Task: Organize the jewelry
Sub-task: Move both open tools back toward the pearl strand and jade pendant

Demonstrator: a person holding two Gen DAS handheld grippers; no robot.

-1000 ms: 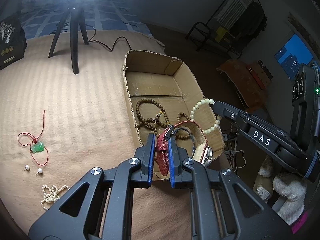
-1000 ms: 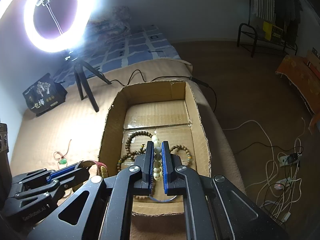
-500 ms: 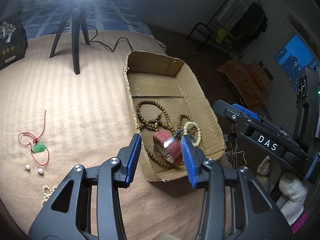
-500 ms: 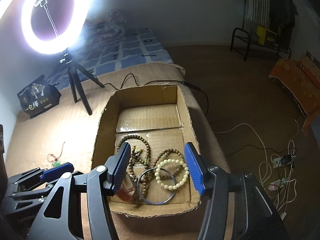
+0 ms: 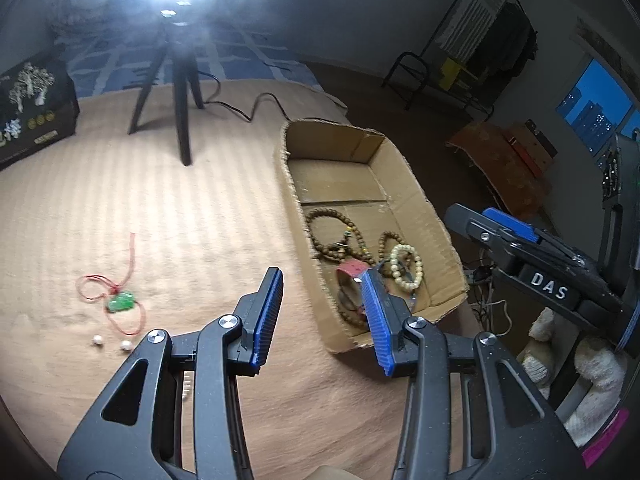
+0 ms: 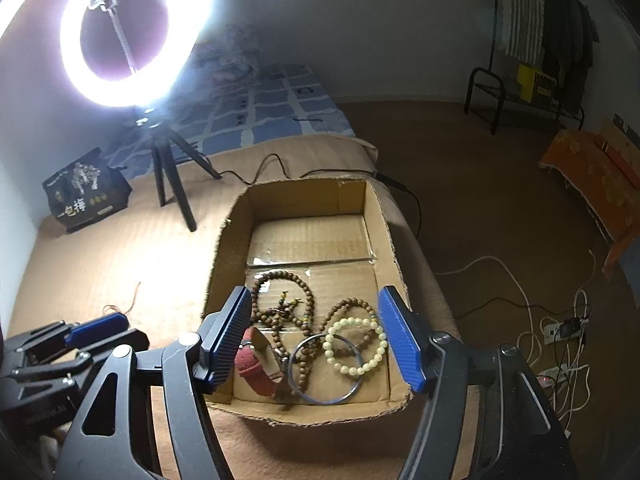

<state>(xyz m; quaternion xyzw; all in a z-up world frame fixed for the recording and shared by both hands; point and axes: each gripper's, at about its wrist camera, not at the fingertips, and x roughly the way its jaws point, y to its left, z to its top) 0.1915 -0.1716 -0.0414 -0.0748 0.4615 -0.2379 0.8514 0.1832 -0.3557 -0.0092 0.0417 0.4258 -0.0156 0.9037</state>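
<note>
A cardboard box (image 5: 416, 196) (image 6: 228, 240) on the tan bed holds brown bead strands (image 6: 304, 296), a pale bead bracelet (image 6: 356, 346) (image 5: 406, 266), a red-strap watch (image 6: 256, 368) (image 5: 352, 270) and a blue-grey bangle (image 6: 326, 368). My left gripper (image 5: 322, 294) is open and empty over the box's near left corner. My right gripper (image 6: 314, 322) is open and empty above the box's near end. A green pendant on red cord (image 5: 120, 302) and two pearl earrings (image 5: 110, 343) lie on the bed to the left.
A ring light (image 6: 132, 36) on a black tripod (image 5: 176, 80) stands behind the box with its cable (image 5: 248, 110). A black printed bag (image 6: 86, 192) stands at the back left. The bed's edge drops right of the box; cables and a power strip (image 6: 560, 328) lie on the floor.
Both grippers opened and let go: the watch and the pale bead bracelet now lie in the box. Both grippers have since drawn back, the left one shifting left.
</note>
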